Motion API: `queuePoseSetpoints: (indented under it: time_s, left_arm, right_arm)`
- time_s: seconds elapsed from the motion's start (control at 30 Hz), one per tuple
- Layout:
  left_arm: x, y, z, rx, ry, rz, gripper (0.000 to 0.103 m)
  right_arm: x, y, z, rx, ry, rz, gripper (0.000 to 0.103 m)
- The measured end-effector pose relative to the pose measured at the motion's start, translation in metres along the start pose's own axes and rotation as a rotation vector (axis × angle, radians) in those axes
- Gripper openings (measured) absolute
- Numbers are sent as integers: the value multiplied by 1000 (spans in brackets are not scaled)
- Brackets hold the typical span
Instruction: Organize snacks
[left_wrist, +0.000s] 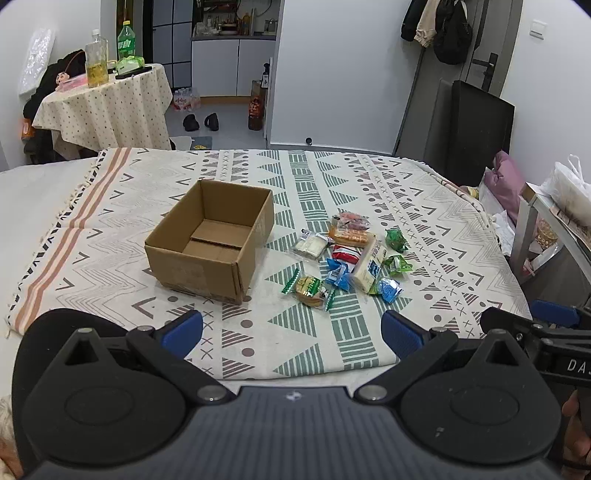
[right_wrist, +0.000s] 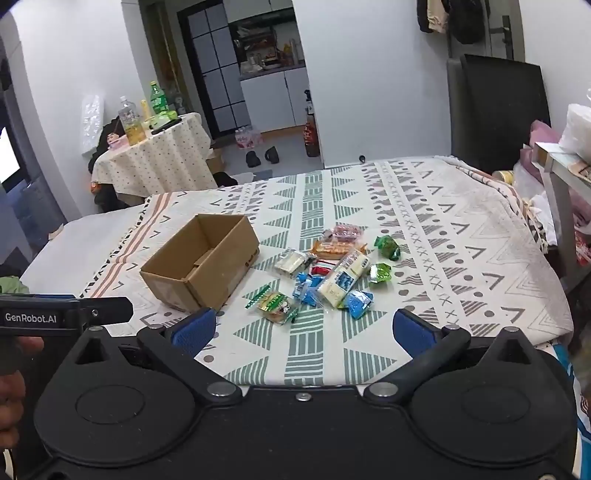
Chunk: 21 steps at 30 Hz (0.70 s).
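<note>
Left wrist view shows the job not yet begun: the cardboard box (left_wrist: 210, 243) stands open and empty on the patterned cloth (left_wrist: 110, 251), its bare bottom plain to see. All the snacks lie loose in a cluster just to its right, none inside it. Among them are a round cake in a green wrapper (left_wrist: 309, 288) nearest the box, a long white packet (left_wrist: 369, 266), small blue packets (left_wrist: 338, 276), green candies (left_wrist: 396, 240) and an orange-wrapped bar (left_wrist: 349, 236). The left gripper (left_wrist: 291, 332) hangs near the cloth's front edge with its jaws spread wide and nothing between them. The right gripper (right_wrist: 304, 328) is likewise wide open and empty, well short of the pile. Every snack remains to be moved, presumably into the box.
</note>
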<state>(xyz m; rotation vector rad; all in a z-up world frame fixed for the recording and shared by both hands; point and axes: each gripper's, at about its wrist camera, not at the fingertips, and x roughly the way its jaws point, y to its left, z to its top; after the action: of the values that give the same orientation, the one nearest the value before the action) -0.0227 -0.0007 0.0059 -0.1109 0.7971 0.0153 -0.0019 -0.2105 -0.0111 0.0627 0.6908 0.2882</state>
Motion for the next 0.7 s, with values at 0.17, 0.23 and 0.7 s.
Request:
queuePoseSetpoints:
  time_s: [0.17, 0.23, 0.7]
  left_arm:
    - [-5, 1, -1, 9, -18, 5, 102]
    - [-7, 1, -2, 6, -21, 2, 102]
    - [-12, 5, -1, 6, -24, 0, 102]
  right_arm:
    - [-3, 2, 2, 1, 8, -2, 103]
    - [-4, 3, 1, 1, 6, 0, 103]
    - [-9, 6, 1, -8, 11, -21, 103]
